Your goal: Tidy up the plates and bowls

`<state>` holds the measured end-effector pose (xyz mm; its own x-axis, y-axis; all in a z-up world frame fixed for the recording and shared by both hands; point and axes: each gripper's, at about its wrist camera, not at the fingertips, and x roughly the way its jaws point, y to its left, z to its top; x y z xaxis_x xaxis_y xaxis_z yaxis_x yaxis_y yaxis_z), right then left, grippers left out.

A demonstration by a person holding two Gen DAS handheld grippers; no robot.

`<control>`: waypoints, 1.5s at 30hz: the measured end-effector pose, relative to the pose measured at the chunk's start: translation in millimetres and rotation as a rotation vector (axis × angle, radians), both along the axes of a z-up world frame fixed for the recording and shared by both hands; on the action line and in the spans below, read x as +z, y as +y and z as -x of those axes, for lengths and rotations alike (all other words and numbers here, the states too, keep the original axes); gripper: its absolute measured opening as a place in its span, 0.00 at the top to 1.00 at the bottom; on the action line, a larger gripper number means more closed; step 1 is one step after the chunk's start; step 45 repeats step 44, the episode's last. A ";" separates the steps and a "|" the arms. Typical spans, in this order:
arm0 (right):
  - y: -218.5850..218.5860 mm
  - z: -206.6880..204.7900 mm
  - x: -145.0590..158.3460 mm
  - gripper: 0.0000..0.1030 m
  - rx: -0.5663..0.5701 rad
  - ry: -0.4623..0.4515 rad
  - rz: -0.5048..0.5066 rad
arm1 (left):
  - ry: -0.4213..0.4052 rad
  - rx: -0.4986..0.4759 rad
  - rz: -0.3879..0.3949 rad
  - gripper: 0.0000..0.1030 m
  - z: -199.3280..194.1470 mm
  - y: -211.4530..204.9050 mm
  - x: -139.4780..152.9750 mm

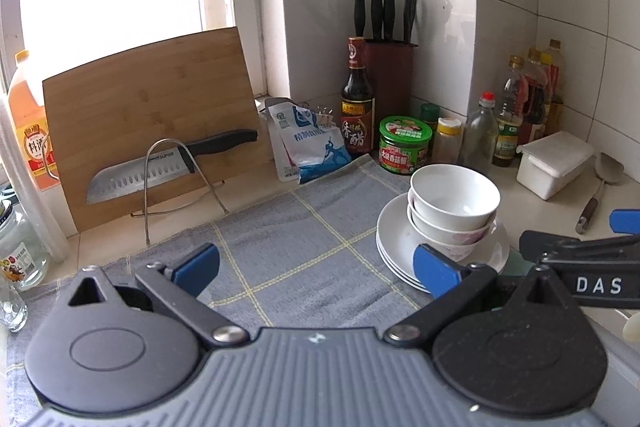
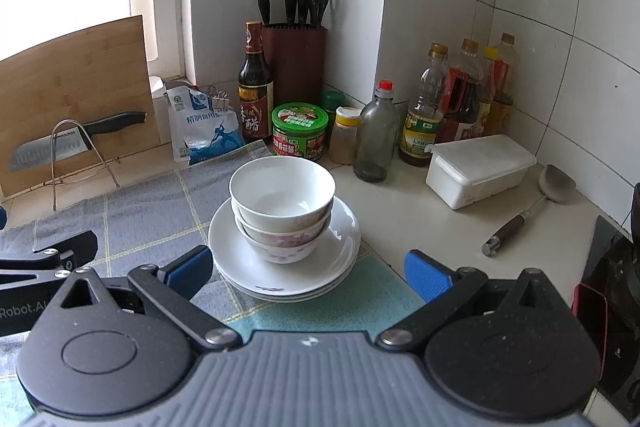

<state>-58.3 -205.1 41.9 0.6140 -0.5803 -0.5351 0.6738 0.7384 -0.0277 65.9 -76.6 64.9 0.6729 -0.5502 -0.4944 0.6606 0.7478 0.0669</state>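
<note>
2 grippers, left gripper [image 1: 316, 269] and right gripper [image 2: 308, 273], hang spread and empty; approach the bowls [image 2: 282, 205] on the plates [image 2: 340, 247] squarely, gripping rims gently.

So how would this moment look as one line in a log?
left tool open, empty | right tool open, empty | bowls stacked on plates

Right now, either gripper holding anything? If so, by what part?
Nothing held. Left gripper and right gripper are both open and empty; the bowls sit untouched on the plates.
</note>
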 end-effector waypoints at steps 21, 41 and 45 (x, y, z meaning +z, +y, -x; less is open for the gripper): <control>7.4 1.7 3.0 0.00 0.003 0.001 0.028 | 0.011 0.008 0.007 0.01 -0.8 6.0 1.7; 15.0 2.3 6.5 0.00 0.014 -0.007 0.045 | 0.015 0.024 0.009 0.01 -1.0 13.6 1.8; 15.4 2.4 6.5 0.00 0.013 -0.007 0.046 | 0.015 0.023 0.009 0.01 -0.6 13.8 1.7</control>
